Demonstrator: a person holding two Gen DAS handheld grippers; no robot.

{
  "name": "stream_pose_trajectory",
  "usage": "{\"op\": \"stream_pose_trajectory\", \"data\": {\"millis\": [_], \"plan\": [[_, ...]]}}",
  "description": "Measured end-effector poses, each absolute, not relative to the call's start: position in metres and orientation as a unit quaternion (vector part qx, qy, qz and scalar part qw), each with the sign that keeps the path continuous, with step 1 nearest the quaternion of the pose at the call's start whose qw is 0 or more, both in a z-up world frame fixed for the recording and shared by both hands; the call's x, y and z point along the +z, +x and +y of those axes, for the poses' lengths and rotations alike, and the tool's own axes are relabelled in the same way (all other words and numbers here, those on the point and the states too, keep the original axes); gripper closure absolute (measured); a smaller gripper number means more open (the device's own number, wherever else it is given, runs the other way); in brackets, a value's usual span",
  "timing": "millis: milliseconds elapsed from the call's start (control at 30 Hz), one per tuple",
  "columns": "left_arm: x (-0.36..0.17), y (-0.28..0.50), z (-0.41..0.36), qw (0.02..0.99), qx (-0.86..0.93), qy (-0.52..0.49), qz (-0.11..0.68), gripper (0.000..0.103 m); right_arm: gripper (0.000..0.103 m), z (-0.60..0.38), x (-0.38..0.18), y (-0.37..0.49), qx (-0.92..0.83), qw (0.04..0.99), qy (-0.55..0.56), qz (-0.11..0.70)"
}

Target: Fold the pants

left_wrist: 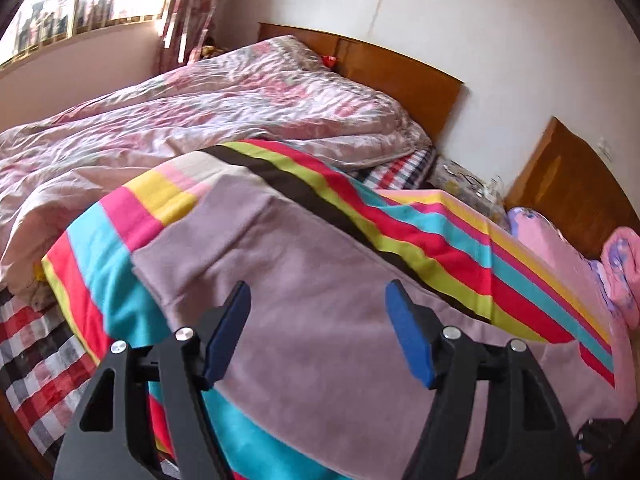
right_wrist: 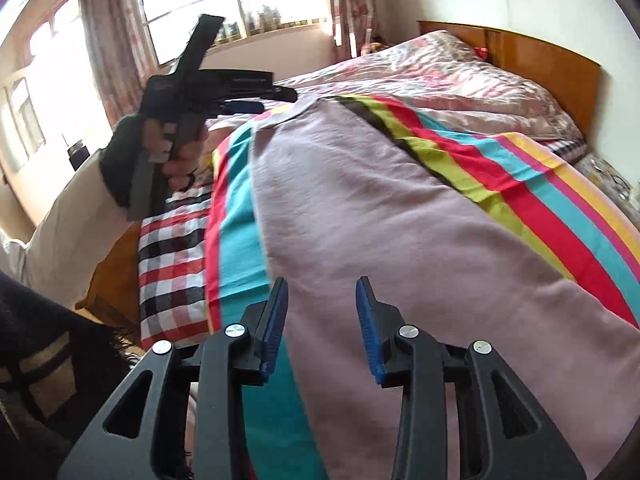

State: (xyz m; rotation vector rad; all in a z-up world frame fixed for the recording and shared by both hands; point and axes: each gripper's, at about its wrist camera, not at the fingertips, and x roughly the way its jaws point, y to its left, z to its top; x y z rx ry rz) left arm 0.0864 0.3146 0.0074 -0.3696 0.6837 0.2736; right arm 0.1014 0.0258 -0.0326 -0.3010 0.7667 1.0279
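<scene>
The mauve-grey pants [left_wrist: 304, 280] lie flat on a bright striped cloth [left_wrist: 440, 240] on the bed; they also show in the right wrist view [right_wrist: 380, 220]. My left gripper [left_wrist: 318, 292] is open and empty, held above the pants. It also shows in the right wrist view [right_wrist: 276, 98], held in a hand over the far end of the pants. My right gripper [right_wrist: 322, 290] is open and empty, above the near part of the pants, by their left edge.
A pink floral quilt [left_wrist: 180, 120] lies bunched behind the striped cloth [right_wrist: 520, 168]. A checked sheet [right_wrist: 172, 256] covers the bed edge at left. A wooden headboard [left_wrist: 400, 68] stands at the wall. Pink bedding [left_wrist: 560, 248] lies at the right.
</scene>
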Motion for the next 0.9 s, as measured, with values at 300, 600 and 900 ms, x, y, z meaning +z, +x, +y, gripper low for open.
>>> {"op": "stream_pose_trajectory", "data": {"millis": [300, 600, 900], "plan": [[-0.05, 0.171, 0.119, 0.89, -0.107, -0.059, 0.439, 0.029, 0.048, -0.115, -0.047, 0.119, 0.268, 0.868, -0.075, 0.412], [-0.074, 0.192, 0.096, 0.88, -0.037, 0.008, 0.474, 0.021, 0.045, -0.192, -0.077, 0.063, 0.265, 0.853, -0.097, 0.439], [-0.039, 0.198, -0.054, 0.888, -0.168, 0.076, 0.421, 0.014, 0.04, -0.295, -0.051, 0.082, 0.085, 0.907, -0.053, 0.409]]}}
